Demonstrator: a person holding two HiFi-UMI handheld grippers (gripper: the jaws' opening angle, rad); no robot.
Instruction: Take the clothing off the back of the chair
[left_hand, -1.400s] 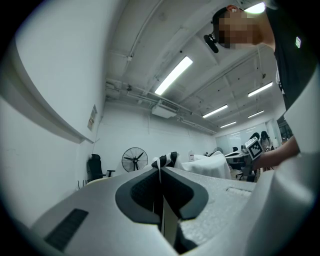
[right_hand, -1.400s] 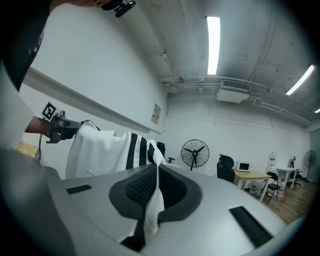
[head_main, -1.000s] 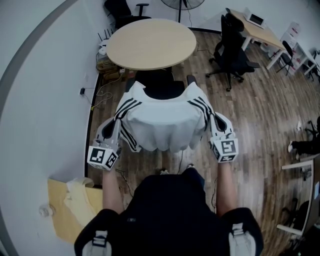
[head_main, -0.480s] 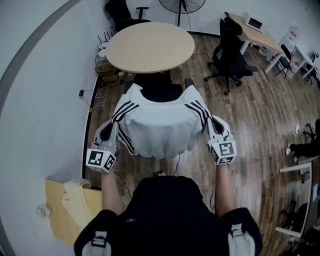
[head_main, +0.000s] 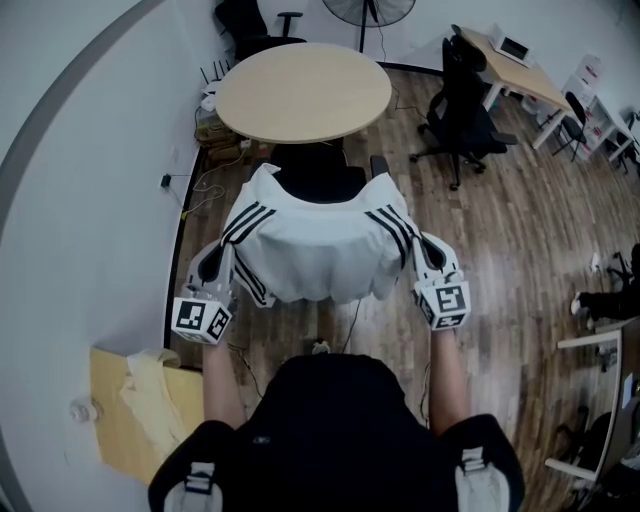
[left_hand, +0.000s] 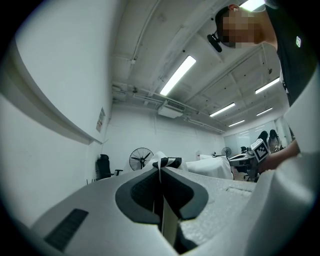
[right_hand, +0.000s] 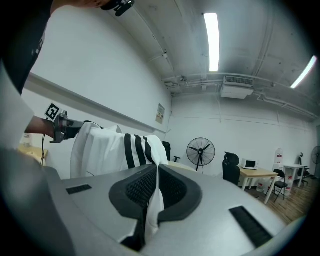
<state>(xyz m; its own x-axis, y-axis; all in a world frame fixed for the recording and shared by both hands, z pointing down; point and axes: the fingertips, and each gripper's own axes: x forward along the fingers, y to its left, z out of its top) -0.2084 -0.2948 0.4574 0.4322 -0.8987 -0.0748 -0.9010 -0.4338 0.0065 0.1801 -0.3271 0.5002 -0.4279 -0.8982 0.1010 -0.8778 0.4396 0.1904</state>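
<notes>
Now left gripper (head_main: 226, 256) and right gripper (head_main: 421, 248): fingers clamped on white striped shirt (head_main: 315, 245), stretched between them above chair (head_main: 320, 182).

Person (head_main: 335, 430), lower centre, wears a black top and grey shoulder straps (head_main: 200, 478) with dark buckles. Left gripper (head_main: 222, 262) and right gripper (head_main: 424, 252) have pale grey shells, dark ribbed pads (right_hand: 139, 187) and black-and-white square-marker cubes (head_main: 203, 320).

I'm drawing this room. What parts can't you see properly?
Black chair: head view, mostly hidden behind the white shirt with black stripes.
Round tan wooden table: head view, legs hidden under its own top.
Person's face: left gripper view, covered by a blur patch.
</notes>
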